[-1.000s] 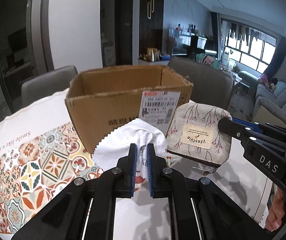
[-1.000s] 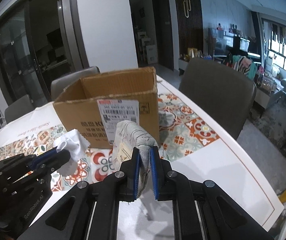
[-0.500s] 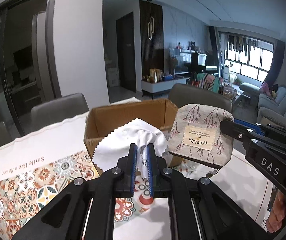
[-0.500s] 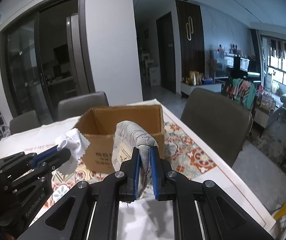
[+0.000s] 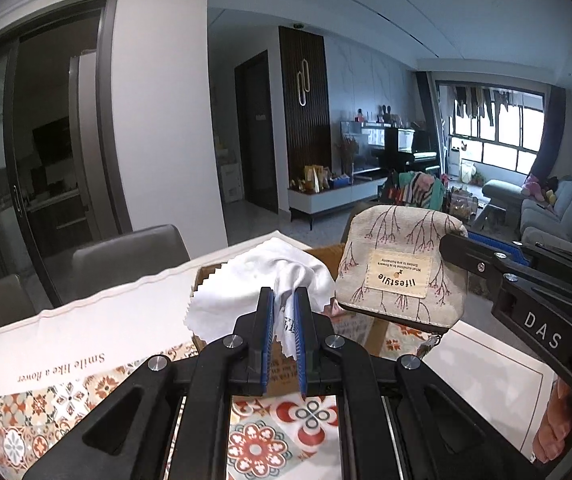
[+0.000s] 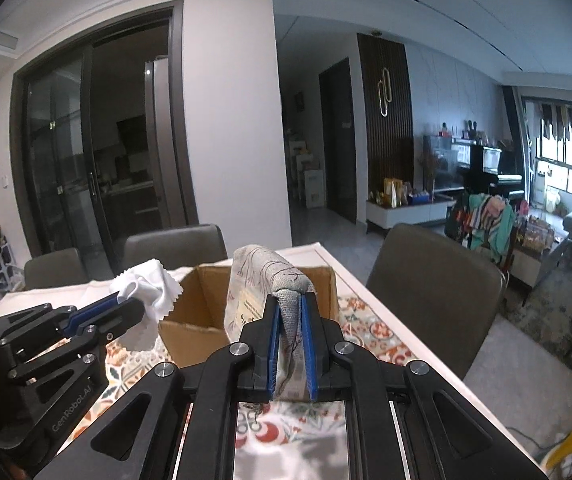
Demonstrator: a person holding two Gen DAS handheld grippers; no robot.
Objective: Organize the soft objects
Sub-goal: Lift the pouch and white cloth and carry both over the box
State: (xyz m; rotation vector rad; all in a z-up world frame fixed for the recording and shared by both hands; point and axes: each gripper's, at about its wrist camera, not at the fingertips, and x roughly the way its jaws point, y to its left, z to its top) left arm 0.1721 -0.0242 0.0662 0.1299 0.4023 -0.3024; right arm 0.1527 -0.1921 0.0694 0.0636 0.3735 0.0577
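My left gripper (image 5: 283,300) is shut on a white cloth (image 5: 261,280) with zigzag edges and holds it up in front of the open cardboard box (image 6: 201,304). My right gripper (image 6: 289,308) is shut on a beige fabric pouch (image 6: 263,280) with a branch print and a "lifestyle" label; it also shows in the left wrist view (image 5: 402,268). Both items hang above the near side of the box. The left gripper also shows in the right wrist view (image 6: 125,308) with the cloth (image 6: 145,286). The box (image 5: 374,332) is mostly hidden in the left wrist view.
The box stands on a table with a patterned tile cloth (image 5: 269,440) and white border (image 6: 386,316). Grey chairs (image 6: 434,304) surround the table. A living room with sofa (image 5: 558,216) lies to the right.
Both grippers have risen with the cloth and the pouch, so the box now sits lower in view and its open top shows. Both grips are unchanged.
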